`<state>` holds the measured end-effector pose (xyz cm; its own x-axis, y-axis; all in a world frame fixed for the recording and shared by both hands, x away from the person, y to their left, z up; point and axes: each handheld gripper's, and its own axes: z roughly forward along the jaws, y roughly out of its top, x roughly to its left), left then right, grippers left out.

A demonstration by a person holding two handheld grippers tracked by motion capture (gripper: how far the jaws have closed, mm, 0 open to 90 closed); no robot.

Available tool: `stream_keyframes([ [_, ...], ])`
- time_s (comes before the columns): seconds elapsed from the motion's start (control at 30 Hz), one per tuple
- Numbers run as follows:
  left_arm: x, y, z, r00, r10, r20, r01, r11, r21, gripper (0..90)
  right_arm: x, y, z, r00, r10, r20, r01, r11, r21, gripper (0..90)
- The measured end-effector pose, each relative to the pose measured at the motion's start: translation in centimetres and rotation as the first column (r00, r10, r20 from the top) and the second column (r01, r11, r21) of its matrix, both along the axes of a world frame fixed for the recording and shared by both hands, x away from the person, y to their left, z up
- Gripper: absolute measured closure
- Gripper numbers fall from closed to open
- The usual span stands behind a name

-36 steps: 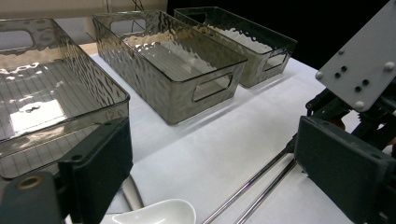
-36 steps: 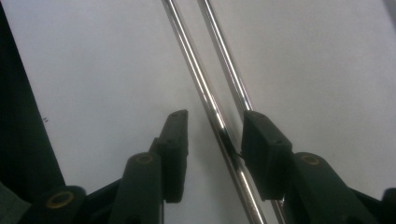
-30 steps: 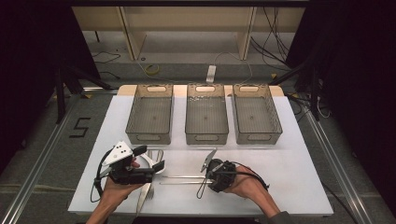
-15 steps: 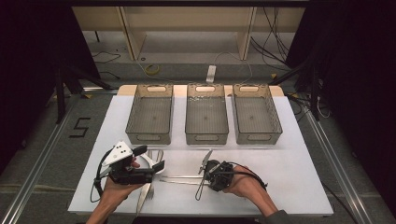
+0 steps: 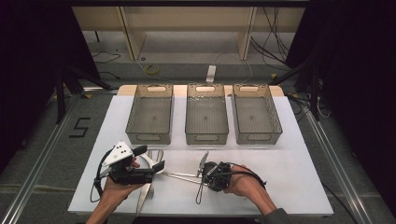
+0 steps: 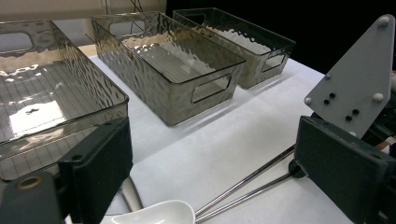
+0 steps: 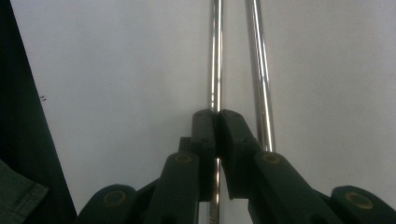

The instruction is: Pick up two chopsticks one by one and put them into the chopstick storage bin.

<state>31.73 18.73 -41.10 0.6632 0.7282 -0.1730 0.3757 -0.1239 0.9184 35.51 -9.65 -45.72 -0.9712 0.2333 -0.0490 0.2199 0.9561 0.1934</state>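
Two thin steel chopsticks [image 7: 259, 70] lie side by side on the white table. My right gripper [image 7: 215, 114] has just been closing, and its pads now press on the left chopstick [image 7: 215, 56]. The other chopstick runs free beside the right jaw. In the high view, the right gripper [image 5: 204, 175] points left along the chopsticks [image 5: 180, 176]. My left gripper [image 5: 150, 158] is held open above a white spoon [image 6: 159, 214], with nothing between its jaws. The chopsticks' [image 6: 247, 182] far ends reach toward it.
Three smoky clear bins stand in a row behind the hands: left [image 5: 149, 138], middle [image 5: 206, 138], right [image 5: 258, 138]. A fork [image 5: 144, 196] and other cutlery lie under the left hand. The table's front edge is close to both wrists.
Both hands have stayed where they were. The right gripper's jaws have drawn together on the chopstick.
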Motion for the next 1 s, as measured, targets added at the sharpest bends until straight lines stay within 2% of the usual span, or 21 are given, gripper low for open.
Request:
stream_keyframes([
  [0.13, 0.0, 0.0, 0.0, 1.0, 0.005, -0.002, -0.005, 1.0, 0.001, 10.7, 0.0, 0.2, 0.0, 0.9999, 0.014, 0.003, -0.014, 0.9998, -0.014, 85.1],
  [0.4, 0.1, -0.1, -0.1, 1.0, -0.002, -0.002, 0.002, 0.9999, 0.013, 10.8, 0.0, 0.1, 0.1, 0.9998, 0.02, 0.005, -0.02, 0.9998, -0.007, 85.6],
  [0.73, 0.1, -0.3, -0.2, 0.9999, -0.013, -0.007, 0.013, 0.9998, 0.014, 10.9, 0.0, -0.9, 2.2, 0.9997, 0.006, 0.022, -0.007, 0.9993, 0.037, 85.8],
  [0.87, 0.2, -0.8, -0.3, 0.9986, -0.047, -0.022, 0.048, 0.9983, 0.033, 11.1, -0.1, -1.1, 2.7, 0.9997, 0.002, 0.026, -0.003, 0.9992, 0.041, 85.8],
  [0.9, 0.2, -1.2, -0.5, 0.9976, -0.063, -0.029, 0.064, 0.9968, 0.048, 11.2, -0.1, -1.2, 2.9, 0.9996, 0.009, 0.029, -0.01, 0.999, 0.042, 85.8],
  [1.0, 0.7, -2.3, -0.9, 0.9883, -0.134, -0.072, 0.14, 0.9857, 0.093, 11.4, -0.1, -1.4, 3.4, 0.9995, 0.001, 0.032, -0.003, 0.9989, 0.047, 85.8],
])
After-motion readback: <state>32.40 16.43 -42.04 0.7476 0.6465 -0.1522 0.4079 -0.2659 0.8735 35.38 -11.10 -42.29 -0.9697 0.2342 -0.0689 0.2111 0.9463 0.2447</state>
